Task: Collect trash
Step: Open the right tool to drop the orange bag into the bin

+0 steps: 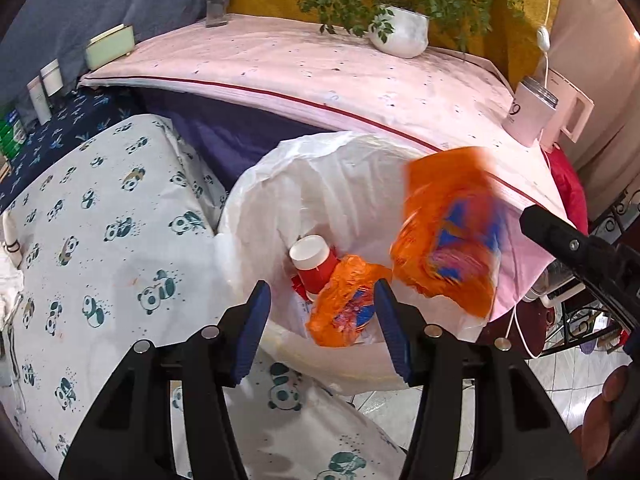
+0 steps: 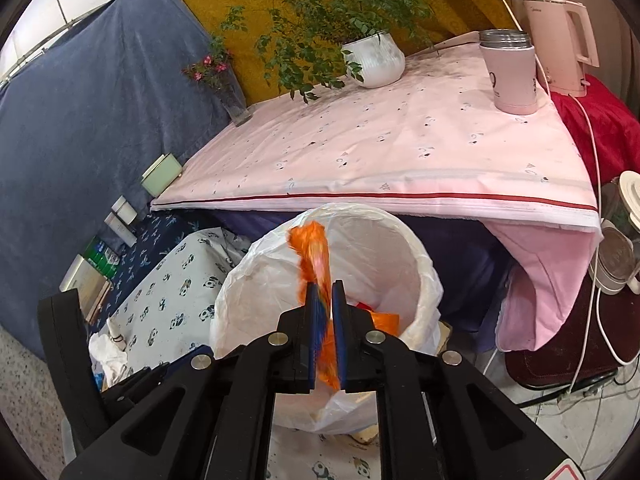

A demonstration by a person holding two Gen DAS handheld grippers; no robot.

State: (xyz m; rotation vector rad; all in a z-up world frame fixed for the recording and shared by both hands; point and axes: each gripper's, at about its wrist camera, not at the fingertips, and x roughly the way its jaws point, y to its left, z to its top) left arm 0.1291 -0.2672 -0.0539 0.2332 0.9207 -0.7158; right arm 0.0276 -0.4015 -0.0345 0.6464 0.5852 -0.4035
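Presently right gripper (image 2: 325,304), jaws clamped on an orange wrapper (image 2: 314,256), holds it above the lined bin (image 2: 416,240) for dropping. Left gripper (image 1: 322,320) hovers, jaws apart and empty, over another wrapper (image 1: 344,300) inside.

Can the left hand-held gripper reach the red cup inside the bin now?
Probably yes. The left hand-held gripper is open above the bin, and the red cup lies exposed, though a crumpled orange wrapper rests against it.
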